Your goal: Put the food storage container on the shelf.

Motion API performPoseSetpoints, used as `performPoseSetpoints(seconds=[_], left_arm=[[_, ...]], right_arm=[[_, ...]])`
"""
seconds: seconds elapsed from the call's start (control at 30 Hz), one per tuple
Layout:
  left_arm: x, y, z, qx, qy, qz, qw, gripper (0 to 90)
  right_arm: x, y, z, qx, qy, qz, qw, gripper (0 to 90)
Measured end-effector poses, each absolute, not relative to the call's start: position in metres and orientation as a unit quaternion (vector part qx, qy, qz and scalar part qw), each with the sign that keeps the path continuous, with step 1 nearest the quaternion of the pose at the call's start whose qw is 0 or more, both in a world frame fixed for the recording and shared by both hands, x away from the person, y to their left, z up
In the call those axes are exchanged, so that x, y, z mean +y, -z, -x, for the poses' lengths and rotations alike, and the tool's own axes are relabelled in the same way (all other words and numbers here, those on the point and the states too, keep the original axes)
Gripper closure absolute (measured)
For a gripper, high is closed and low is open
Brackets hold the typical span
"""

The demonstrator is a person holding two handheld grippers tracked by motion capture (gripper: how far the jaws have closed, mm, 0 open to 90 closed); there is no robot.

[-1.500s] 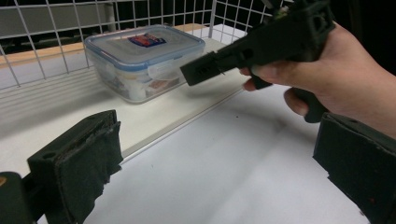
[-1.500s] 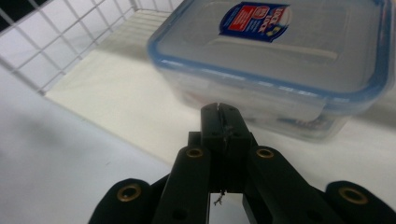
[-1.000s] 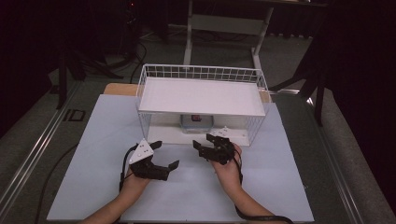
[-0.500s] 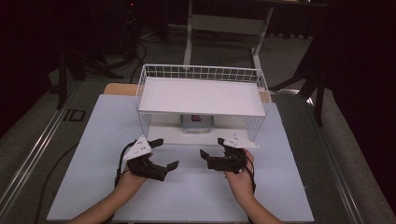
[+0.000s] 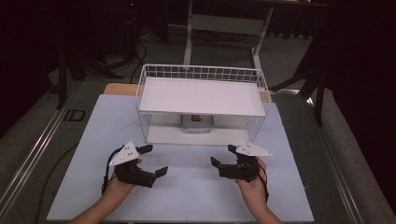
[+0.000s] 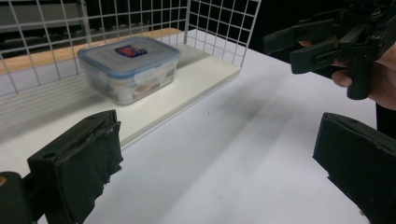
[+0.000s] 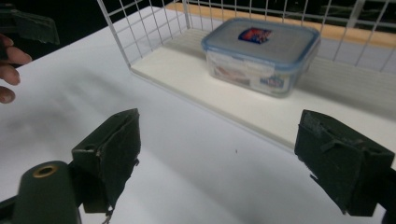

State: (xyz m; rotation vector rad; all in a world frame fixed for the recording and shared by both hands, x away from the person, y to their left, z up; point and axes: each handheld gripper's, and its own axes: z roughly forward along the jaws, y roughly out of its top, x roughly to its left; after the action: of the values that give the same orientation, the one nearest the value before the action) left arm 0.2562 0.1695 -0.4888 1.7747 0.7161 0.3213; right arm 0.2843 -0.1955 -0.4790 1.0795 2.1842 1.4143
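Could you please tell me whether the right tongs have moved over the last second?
Yes. The right tongs have drawn back from the wire rack toward the person and shifted rightward.

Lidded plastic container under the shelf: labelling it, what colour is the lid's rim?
Blue rim on the clear plastic container, clearest in the right gripper view.

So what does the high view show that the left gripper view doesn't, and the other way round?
High view alone: the rack's upper shelf, both forearms, the whole white table, and the left claw from outside, jaws apart. Left gripper view alone: the container's red-and-blue lid label, its contents through the clear wall, and the worn pad on its own jaw. Both share the clear lidded food container on the wire rack's bottom shelf, and the right claw, open and empty.
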Motion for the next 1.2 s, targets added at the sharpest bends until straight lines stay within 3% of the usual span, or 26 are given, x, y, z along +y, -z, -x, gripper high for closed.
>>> performPoseSetpoints(seconds=[0.67,1.2], left_arm=[[0.183,0.508,-0.251,0.304,-0.149,-0.763,0.551,1.9],[0.192,0.506,-0.252,0.307,-0.151,-0.742,0.577,1.9]], right_arm=[[-0.232,0.493,-0.276,0.767,-0.495,-0.372,0.168,14.6],[-0.243,0.49,-0.28,0.758,-0.508,-0.372,0.172,14.7]])
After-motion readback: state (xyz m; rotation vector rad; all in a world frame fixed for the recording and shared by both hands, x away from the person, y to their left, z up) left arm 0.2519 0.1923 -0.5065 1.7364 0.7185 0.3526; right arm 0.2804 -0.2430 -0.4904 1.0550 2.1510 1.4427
